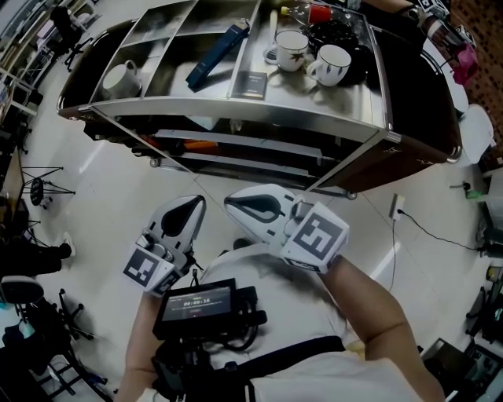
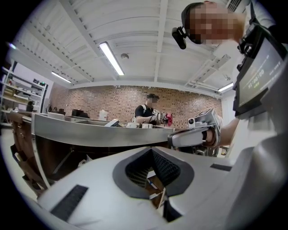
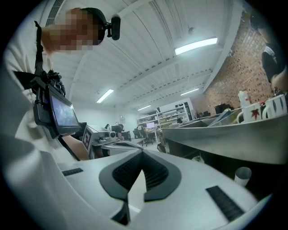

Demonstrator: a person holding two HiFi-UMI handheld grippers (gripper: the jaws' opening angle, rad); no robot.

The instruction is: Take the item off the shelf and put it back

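Note:
A steel shelf cart point(image 1: 236, 110) stands ahead of me, its top split into compartments. These hold a white teapot point(image 1: 122, 78), a blue box point(image 1: 218, 55), a small dark box point(image 1: 253, 82) and two white mugs point(image 1: 292, 49) point(image 1: 330, 64). My left gripper point(image 1: 191, 206) and right gripper point(image 1: 236, 204) hover side by side in front of the cart, below its top rim and well short of the items. Both are shut with nothing between the jaws. The left gripper view looks past shut jaws point(image 2: 150, 150) at the cart rim point(image 2: 99, 130). The right gripper's tips point(image 3: 141, 152) also meet.
A bottle with a red cap point(image 1: 310, 13) and a black bundle point(image 1: 334, 33) lie behind the mugs. Lower shelves point(image 1: 236, 149) carry an orange-handled tool. A person point(image 2: 146, 112) stands beyond the cart. A power cable point(image 1: 428, 228) runs over the white floor at the right.

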